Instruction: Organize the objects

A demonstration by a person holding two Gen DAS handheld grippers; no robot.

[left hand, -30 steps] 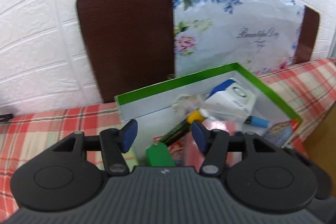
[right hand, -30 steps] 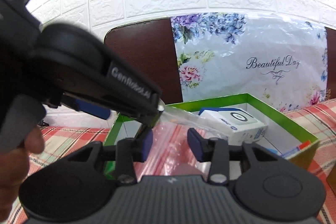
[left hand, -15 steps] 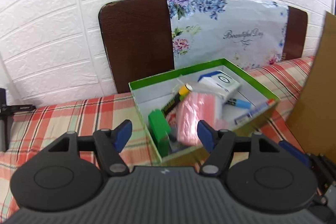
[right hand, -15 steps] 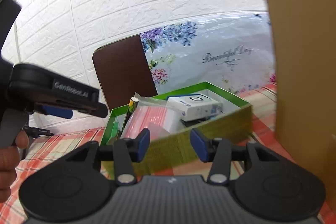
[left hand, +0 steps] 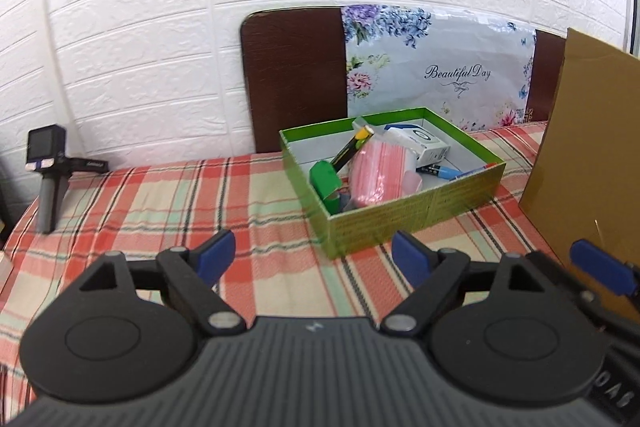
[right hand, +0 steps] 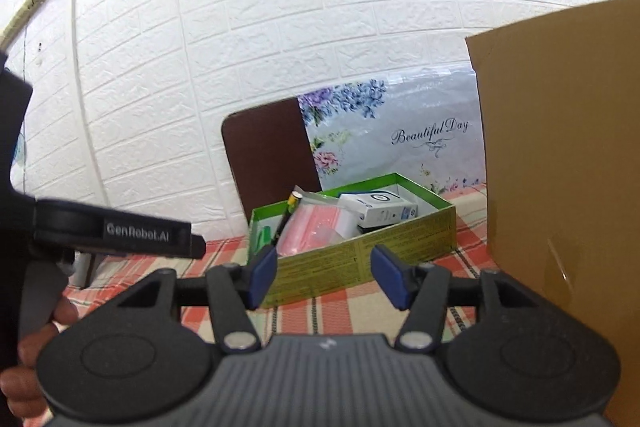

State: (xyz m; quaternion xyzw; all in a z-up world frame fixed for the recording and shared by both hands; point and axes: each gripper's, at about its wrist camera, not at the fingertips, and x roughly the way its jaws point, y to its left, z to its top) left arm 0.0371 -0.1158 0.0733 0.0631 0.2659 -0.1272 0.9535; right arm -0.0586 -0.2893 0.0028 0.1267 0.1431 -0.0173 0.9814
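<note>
Nearest the cameras, the left gripper (left hand: 310,253) and right gripper (right hand: 323,277) are hovering over the checked cloth (left hand: 160,203) on the desk, both sets of jaws opening with nothing between them. Farther back, a green box (left hand: 416,211) is sitting on the cloth, holding a pink zip bag (left hand: 378,175), a white carton (left hand: 420,145) and pens, beside a tall cardboard sheet (left hand: 588,155).

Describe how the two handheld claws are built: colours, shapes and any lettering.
Both the left claw and the right claw are black, with a ribbed body, round discs on both sides, silver rivets and blue pads on the fingers. Seen from the right wrist, the left one's side reads "GenRobot.AI" in pale letters.
</note>
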